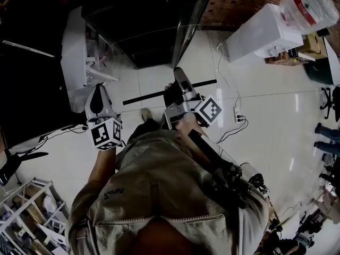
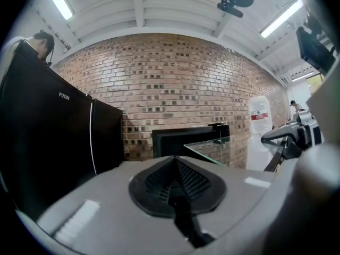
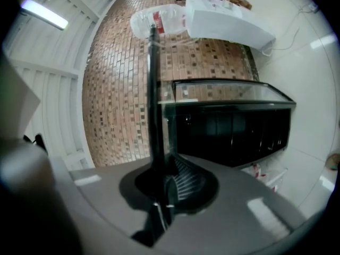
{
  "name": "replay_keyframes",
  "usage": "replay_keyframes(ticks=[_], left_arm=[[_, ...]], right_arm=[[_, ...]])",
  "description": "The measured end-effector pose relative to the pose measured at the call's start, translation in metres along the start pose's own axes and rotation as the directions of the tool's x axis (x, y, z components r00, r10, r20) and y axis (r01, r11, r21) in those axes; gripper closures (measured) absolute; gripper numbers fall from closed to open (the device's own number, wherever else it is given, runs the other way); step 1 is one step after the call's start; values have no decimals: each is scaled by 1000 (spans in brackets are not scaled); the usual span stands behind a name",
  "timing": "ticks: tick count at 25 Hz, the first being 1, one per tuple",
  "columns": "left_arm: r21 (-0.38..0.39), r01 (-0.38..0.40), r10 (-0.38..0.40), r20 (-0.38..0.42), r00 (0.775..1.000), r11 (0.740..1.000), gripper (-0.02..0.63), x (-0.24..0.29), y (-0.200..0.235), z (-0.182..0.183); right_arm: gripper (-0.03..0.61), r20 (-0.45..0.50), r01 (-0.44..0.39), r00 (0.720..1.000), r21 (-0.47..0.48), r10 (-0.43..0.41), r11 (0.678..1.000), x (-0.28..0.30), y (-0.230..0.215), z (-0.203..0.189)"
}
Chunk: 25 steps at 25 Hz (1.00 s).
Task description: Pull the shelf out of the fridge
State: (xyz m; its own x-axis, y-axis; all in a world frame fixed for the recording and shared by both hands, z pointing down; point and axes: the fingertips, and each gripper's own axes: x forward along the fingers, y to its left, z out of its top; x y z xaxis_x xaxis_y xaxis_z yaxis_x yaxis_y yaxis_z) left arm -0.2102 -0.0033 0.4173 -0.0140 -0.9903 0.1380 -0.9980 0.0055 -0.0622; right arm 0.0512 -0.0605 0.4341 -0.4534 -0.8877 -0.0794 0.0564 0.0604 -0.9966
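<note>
Our right gripper [image 3: 163, 180] clamps the black edge strip of the glass shelf [image 3: 153, 97], its jaws narrowed onto it. The shelf sits at our 12 o'clock, just before the open fridge [image 1: 127, 7]. Our left gripper [image 2: 175, 178], at 10 o'clock, has its jaws pressed together on nothing.

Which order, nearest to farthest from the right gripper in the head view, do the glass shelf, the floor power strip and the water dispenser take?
1. Glass shelf: clamped in the right gripper by its dark edge.
2. Power strip: on the floor, to the gripper's right.
3. Water dispenser: farther right, against the brick wall.
</note>
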Motion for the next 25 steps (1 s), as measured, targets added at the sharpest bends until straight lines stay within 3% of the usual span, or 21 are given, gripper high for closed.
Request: replay_keyframes(ticks=[13,19,25], left_arm=[[5,65,-65,48,997,998,607,-8,17,11],[-2,115,-115,40,993,993,607,-8,21,3],[5,163,-163,38,986,987,607,-11,10,0]], right_arm=[[565,32,-35,999,6,35,999,-30,17,-32],[565,58,-6,998,7,6,1000,-45,11,-50],[565,99,10,995,-2,-10,1000,-51,2,-44]])
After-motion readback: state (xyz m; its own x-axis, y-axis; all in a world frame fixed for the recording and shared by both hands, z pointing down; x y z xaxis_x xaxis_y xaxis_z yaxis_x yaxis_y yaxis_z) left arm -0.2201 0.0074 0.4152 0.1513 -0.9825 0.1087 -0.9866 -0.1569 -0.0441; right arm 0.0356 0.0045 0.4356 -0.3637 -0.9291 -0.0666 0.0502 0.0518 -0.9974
